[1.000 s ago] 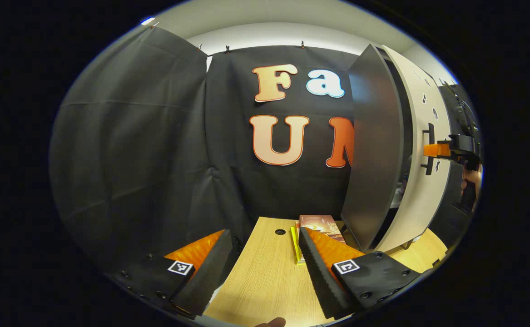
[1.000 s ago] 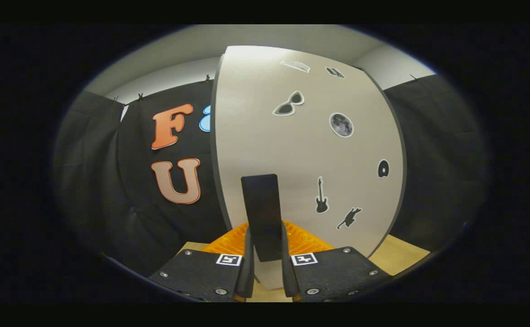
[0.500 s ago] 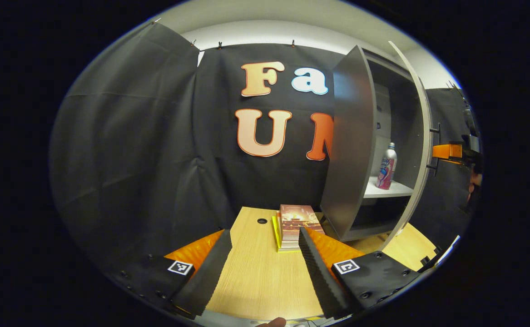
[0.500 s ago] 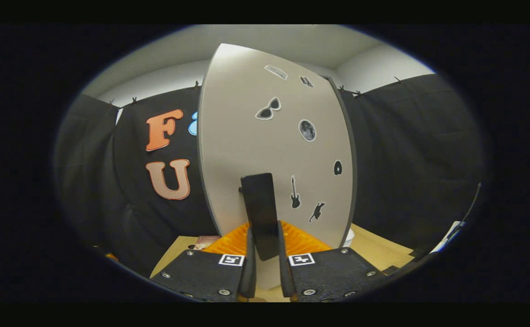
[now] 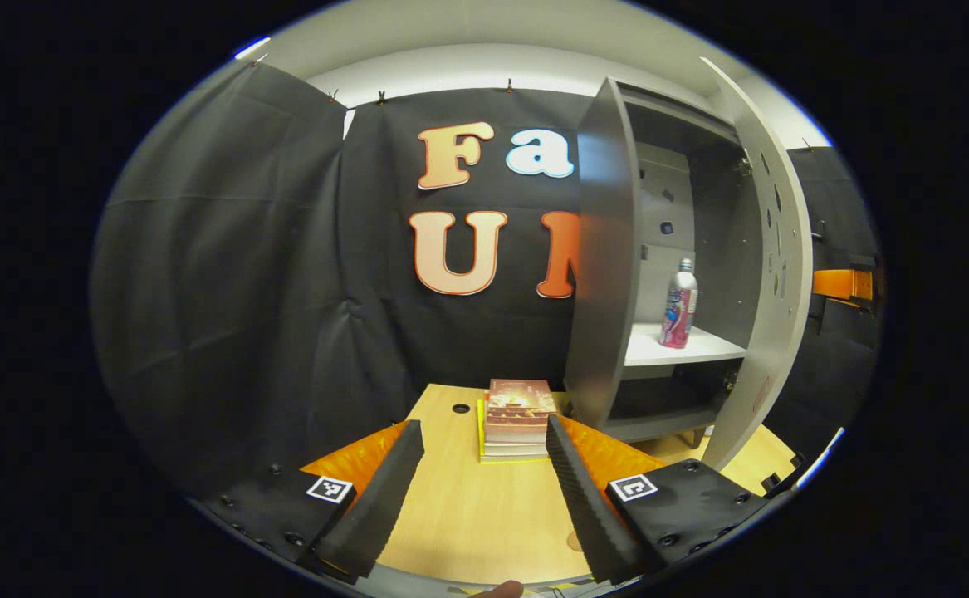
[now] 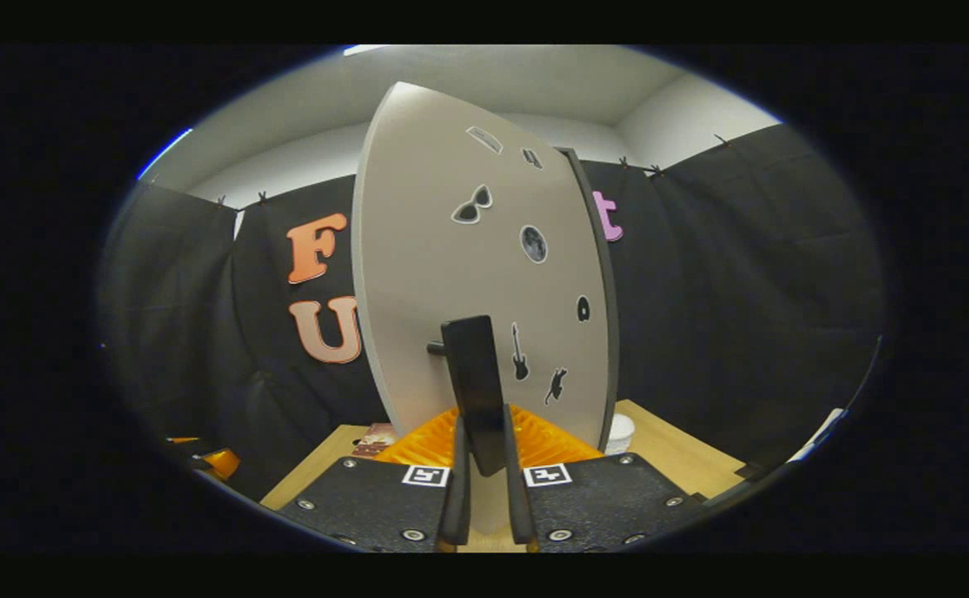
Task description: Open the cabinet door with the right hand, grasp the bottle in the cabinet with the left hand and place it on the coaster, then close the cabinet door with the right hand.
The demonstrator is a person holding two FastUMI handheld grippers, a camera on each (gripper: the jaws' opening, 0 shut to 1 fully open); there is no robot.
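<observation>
Left gripper view: left hand-held gripper [image 5: 480,490] spread apart, bottle [image 5: 679,304] far ahead-right.

Cabinet door [image 6: 484,274] is swinging wider, right gripper [image 6: 484,498] pulling its handle [image 6: 474,390]; bottle [image 5: 678,303] on shelf [image 5: 675,347] is coming into left gripper view.
</observation>
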